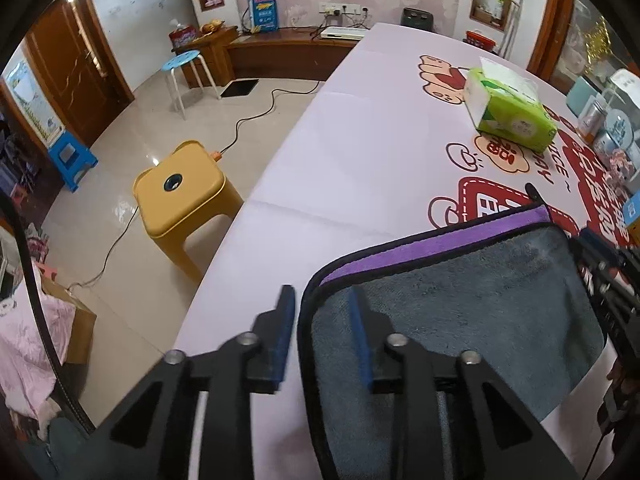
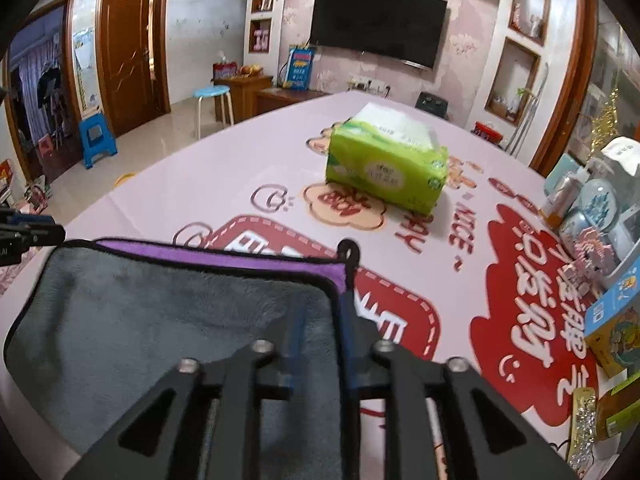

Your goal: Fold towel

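Note:
A grey towel (image 1: 480, 304) with black piping and a purple underside lies folded on the pink printed tablecloth (image 1: 360, 140). It also shows in the right wrist view (image 2: 160, 312). My left gripper (image 1: 322, 300) is open, its jaws straddling the towel's left edge near the corner. My right gripper (image 2: 324, 312) is open, its jaws straddling the towel's right edge, just below the black hanging loop (image 2: 348, 250). The purple strip (image 2: 224, 258) shows along the far edge. The right gripper's body shows at the right edge of the left wrist view (image 1: 608, 280).
A green tissue pack (image 2: 384, 168) sits on the table beyond the towel, also in the left wrist view (image 1: 512, 108). Boxes and jars (image 2: 588, 208) crowd the table's right side. A yellow stool (image 1: 180, 196) stands on the floor left of the table.

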Available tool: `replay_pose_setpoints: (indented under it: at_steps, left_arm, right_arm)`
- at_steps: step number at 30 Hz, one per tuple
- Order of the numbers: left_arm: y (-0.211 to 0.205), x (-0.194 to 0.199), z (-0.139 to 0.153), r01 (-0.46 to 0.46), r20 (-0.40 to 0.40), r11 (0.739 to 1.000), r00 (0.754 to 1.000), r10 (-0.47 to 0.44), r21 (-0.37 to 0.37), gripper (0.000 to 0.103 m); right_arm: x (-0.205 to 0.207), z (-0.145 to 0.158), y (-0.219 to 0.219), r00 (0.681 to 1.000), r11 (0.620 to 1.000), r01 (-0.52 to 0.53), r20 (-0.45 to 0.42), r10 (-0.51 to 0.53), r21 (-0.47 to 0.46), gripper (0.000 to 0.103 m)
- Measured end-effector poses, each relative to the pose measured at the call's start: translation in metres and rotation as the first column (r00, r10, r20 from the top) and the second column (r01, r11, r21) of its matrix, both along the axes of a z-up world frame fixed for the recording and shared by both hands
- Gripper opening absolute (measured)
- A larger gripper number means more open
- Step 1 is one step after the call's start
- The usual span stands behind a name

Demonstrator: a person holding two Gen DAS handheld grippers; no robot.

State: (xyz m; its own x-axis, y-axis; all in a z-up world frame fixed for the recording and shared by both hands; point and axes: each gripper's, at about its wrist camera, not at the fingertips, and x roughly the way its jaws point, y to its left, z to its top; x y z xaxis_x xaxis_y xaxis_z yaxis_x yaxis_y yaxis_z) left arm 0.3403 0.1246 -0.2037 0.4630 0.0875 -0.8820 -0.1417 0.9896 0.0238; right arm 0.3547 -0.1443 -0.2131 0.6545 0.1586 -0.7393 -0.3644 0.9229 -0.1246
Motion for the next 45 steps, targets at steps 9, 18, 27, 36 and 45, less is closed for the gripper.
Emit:
replay_pose_setpoints:
  at_steps: [9,18,27,36,45]
  left_arm:
    - [0.005,-0.028,0.002,-0.039,-0.045,0.998,0.998,0.037,-0.042,0.052]
    - [-0.003,-0.083,0.012,-0.032,-0.067,0.997,0.997,0.027,-0.065,0.071]
    - [-0.017,-0.136,0.027,0.007,-0.04,0.997,0.999,-0.01,-0.073,0.078]
    - [-0.034,-0.183,0.042,0.11,-0.014,0.992,0.994,-0.111,-0.07,0.08]
    - [-0.061,-0.21,0.052,0.266,0.003,0.96,0.964,-0.266,-0.089,0.08]
  right_arm:
    - [-0.017,0.0,-0.005,0.999,0.999,0.024,-0.036,-0.023,0.022,0.049]
    - [-0.063,0.006,-0.028,0.993,0.998,0.064,-0.098,-0.061,0.025,0.054]
    - [-0.119,0.011,-0.052,0.982,0.99,0.133,-0.14,-0.126,0.044,0.057]
    - [-0.186,0.02,-0.073,0.96,0.967,0.246,-0.157,-0.232,0.07,0.067]
    - [-0.253,0.035,-0.091,0.918,0.92,0.382,-0.15,-0.367,0.088,0.076]
